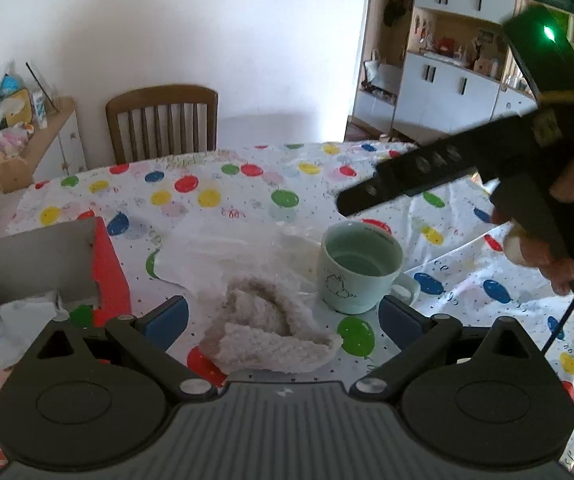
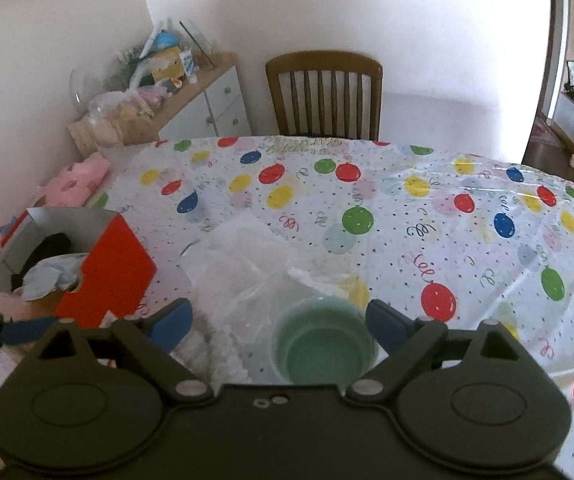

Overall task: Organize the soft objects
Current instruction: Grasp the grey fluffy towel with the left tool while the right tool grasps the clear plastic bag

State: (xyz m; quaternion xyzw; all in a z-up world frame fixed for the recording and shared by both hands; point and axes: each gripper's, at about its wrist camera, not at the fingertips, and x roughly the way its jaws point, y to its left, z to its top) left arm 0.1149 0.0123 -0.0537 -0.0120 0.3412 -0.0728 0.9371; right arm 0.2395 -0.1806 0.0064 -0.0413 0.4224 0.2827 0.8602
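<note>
- Left wrist view: the left gripper is hovering with fingers spread wide and nothing between them, over the fluffy grey cloth lying on the balloon-print tablecloth just left of the green mug.
- The red box, holding more soft items, is sitting further left of the mug.
- The right gripper is also standing apart and empty, directly above the mug.
- A clear plastic bag is lying behind the mug.

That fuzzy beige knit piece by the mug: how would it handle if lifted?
The knit piece lies crumpled and folded on itself, so it will probably flop and drape rather than hold shape. It looks fluffy and thin, so likely light. Its nap should resist slipping from the fingers.
</note>
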